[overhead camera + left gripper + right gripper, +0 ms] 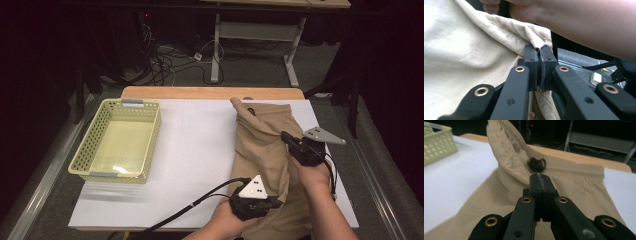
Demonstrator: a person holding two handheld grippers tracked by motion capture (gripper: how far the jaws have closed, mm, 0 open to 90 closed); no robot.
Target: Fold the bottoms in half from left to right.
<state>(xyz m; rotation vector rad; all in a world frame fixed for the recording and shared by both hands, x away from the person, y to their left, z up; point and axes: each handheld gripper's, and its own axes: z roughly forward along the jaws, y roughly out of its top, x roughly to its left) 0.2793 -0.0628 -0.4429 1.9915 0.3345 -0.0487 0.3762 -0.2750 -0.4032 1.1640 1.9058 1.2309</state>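
Observation:
A pair of tan shorts (265,145) lies on the right half of the white table (200,150), waistband at the far end with a black drawstring (251,111). My left gripper (277,202) is at the near edge, shut on a pinched fold of the tan cloth (534,37); its jaws (539,48) press together on it. My right gripper (285,136) sits over the middle of the shorts, shut (539,177) on a raised edge of the cloth (509,157) that runs up toward the waistband corner. The drawstring knot (536,163) lies just past its tips.
A pale yellow-green perforated basket (82,150) stands on the table's left side, and its corner (439,142) is in the right gripper view. A wooden strip (210,92) borders the far edge. Cables and table legs lie on the floor beyond.

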